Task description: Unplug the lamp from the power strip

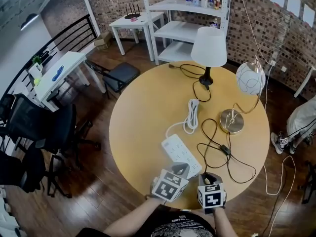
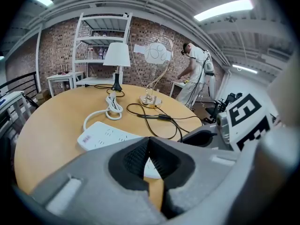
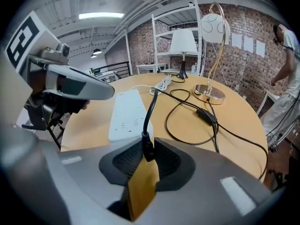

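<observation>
A white power strip (image 1: 178, 153) (image 2: 107, 136) (image 3: 126, 112) lies on the round wooden table (image 1: 148, 117), its white cord coiled (image 1: 191, 118) beyond it. My right gripper (image 1: 209, 177) (image 3: 147, 149), at the near table edge right of the strip, is shut on a black plug (image 3: 147, 146). The plug's thin black cord (image 1: 217, 142) with an inline switch runs to the gold-based lamp (image 1: 231, 121) with a glass globe. My left gripper (image 1: 180, 170) (image 2: 149, 144) hangs shut and empty over the strip's near end. A white-shaded lamp (image 1: 209, 46) stands at the far side.
A person (image 1: 302, 125) stands beside the table at the right. Black office chairs (image 1: 44, 132) crowd the floor on the left. White shelving (image 1: 190, 23) and small white tables stand behind against the brick wall. The table's near edge is right under both grippers.
</observation>
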Tool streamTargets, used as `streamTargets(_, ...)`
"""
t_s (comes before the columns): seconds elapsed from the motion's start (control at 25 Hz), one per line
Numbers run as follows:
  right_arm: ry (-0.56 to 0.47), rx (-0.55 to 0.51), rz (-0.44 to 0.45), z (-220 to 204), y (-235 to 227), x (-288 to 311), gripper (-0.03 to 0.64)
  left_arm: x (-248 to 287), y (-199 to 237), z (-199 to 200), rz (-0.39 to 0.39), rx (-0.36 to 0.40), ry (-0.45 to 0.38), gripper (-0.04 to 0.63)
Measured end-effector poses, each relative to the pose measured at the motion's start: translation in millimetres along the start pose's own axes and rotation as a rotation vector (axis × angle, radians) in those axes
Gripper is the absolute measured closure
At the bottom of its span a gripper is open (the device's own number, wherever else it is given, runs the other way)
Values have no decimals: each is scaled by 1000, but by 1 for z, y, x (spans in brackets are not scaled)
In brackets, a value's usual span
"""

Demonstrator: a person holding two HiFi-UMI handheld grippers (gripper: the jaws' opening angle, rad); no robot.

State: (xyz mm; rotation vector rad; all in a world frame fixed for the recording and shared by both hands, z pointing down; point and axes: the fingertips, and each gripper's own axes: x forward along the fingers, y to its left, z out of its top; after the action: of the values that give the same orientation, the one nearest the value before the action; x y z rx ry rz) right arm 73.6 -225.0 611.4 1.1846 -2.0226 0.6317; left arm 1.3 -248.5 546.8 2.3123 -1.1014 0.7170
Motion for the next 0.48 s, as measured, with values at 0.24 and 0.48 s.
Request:
streamTargets(0.24,1,-14,44,-5,3,-1,525,-4,-6,-3,25,-39,-9,600)
streamTargets(0.48,-13,-41,101,-8,7,-7,488,-8,-15,-1,69,-55,-28,600)
